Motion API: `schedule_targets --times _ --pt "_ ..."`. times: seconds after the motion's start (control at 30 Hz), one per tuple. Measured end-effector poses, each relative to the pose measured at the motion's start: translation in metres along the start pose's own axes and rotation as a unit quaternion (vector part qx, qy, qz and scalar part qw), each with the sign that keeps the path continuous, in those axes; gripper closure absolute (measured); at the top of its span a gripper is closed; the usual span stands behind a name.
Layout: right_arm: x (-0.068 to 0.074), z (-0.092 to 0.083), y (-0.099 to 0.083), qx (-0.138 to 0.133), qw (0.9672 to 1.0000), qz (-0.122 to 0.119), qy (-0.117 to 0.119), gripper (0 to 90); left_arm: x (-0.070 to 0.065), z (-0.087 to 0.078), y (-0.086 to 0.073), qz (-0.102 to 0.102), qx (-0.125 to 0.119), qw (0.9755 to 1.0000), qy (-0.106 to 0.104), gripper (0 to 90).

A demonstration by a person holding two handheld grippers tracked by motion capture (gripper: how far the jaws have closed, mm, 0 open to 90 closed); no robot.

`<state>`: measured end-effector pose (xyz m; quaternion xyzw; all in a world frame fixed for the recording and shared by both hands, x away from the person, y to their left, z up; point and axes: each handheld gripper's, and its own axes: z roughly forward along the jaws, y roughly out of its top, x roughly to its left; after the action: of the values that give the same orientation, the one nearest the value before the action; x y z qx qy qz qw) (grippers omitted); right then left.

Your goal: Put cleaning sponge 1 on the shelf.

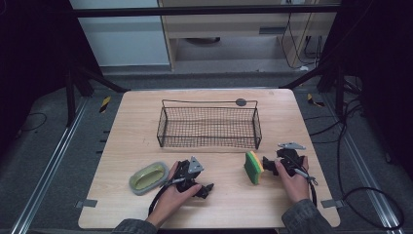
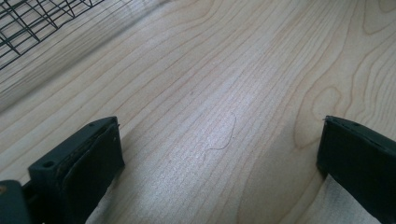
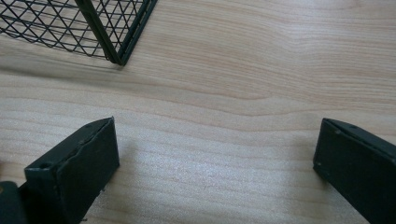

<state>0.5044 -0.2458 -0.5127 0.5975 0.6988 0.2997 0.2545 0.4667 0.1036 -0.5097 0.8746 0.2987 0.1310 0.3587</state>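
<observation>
On the wooden table [image 1: 146, 117] both grippers rest low near the front edge, and in both gripper views the black jaws stand wide apart with only bare wood between them, so nothing is held. The right gripper [image 1: 267, 163] lies just beside the sponge [image 1: 253, 167], which is yellow with a green scouring layer and stands on its narrow edge, a little in front of the right end of the wire basket [image 1: 209, 126]. From the high view I cannot tell if the gripper tip already touches the sponge. The left gripper [image 1: 208, 188] points to the right across the table, and the green soap dish [image 1: 148, 177] with a yellowish inside lies just beside that hand on its left side, apart from the jaws. I judge that the work in hand is to bring these things into the basket, and that no grasp is made yet. The main risk is at the sponge: because it stands on edge, a push from one jaw before the other arrives could tip it flat or slide it away. The soft foam may also bend and slip out if it is pinched only at a corner. When lifting, the sponge could catch on the basket's front rim, because the basket is very near. The trailing cable could drag the soap dish.
</observation>
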Motion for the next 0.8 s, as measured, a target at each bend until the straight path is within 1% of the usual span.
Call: schedule_targets --times 0.03,0.07,0.1,0.13,0.17,0.2,0.23,0.27,0.37,0.43,0.47,0.5,0.53,0.6,0.63,0.67,0.73,0.8 --pt "0.0 0.0 0.0 0.0 1.0 0.0 0.0 0.5 0.0 -0.001 0.0 0.002 0.001 0.9999 -0.01 0.0" --pt "0.0 0.0 0.0 0.0 1.0 0.0 0.0 0.5 0.0 -0.001 0.0 0.002 0.001 0.9999 -0.01 0.1" --pt "0.0 -0.001 0.0 0.0 1.0 -0.003 0.002 0.6 0.001 -0.006 0.0 0.0 -0.003 0.9996 -0.028 2.8" --pt "0.0 -0.001 0.0 0.0 1.0 -0.003 0.002 0.6 0.001 -0.006 0.0 0.0 -0.003 0.9996 -0.028 4.9" --pt "0.0 -0.001 -0.001 0.0 1.0 -0.004 0.002 0.6 -0.001 -0.009 0.001 0.008 -0.005 0.9995 -0.03 4.9" --pt "0.0 -0.001 -0.001 0.0 1.0 0.0 0.004 0.7 -0.003 -0.012 0.002 0.014 -0.009 0.9993 -0.034 4.4" --pt "-0.001 -0.002 -0.002 0.0 0.9999 -0.009 0.005 0.7 -0.007 -0.02 0.005 0.02 -0.02 0.9985 -0.047 4.5" --pt "-0.001 -0.002 -0.002 0.0 0.9999 -0.009 0.005 0.7 -0.007 -0.02 0.005 0.02 -0.02 0.9985 -0.047 4.8" --pt "-0.002 -0.003 -0.003 0.001 0.9999 -0.013 0.008 0.7 -0.008 -0.031 0.013 0.028 -0.03 0.998 -0.048 4.9" --pt "-0.001 -0.005 -0.004 0.001 0.9999 -0.008 0.011 0.7 -0.006 -0.04 0.02 0.032 -0.031 0.9982 -0.039 5.1" --pt "-0.001 -0.005 -0.004 0.001 0.9999 -0.009 0.011 0.7 -0.003 -0.045 0.024 0.039 -0.024 0.9985 -0.032 5.4" --pt "-0.002 -0.005 -0.005 -0.001 0.9998 -0.014 0.011 0.7 0.0 -0.051 0.028 0.046 -0.015 0.9986 -0.024 5.6" --pt "-0.001 -0.006 -0.005 0.0 0.9998 -0.012 0.013 0.7 0.003 -0.056 0.031 0.048 -0.007 0.9986 -0.02 5.7" --pt "-0.001 -0.006 -0.006 0.002 0.9999 -0.012 0.011 0.7 0.009 -0.065 0.035 0.048 0.007 0.9988 -0.008 5.7" --pt "-0.002 -0.007 -0.006 0.001 0.9998 -0.018 0.013 0.7 0.018 -0.075 0.038 0.049 0.025 0.9985 0.008 5.8" --pt "-0.002 -0.007 -0.006 0.001 0.9998 -0.018 0.013 0.7 0.018 -0.075 0.038 0.049 0.025 0.9985 0.008 5.9" --pt "-0.003 -0.007 -0.006 0.003 0.9996 -0.023 0.017 0.7 0.026 -0.088 0.04 0.036 0.025 0.9988 0.021 5.9" --pt "-0.003 -0.007 -0.006 0.006 0.9995 -0.023 0.021 0.6 0.033 -0.098 0.041 0.033 0.034 0.9983 0.035 5.8"
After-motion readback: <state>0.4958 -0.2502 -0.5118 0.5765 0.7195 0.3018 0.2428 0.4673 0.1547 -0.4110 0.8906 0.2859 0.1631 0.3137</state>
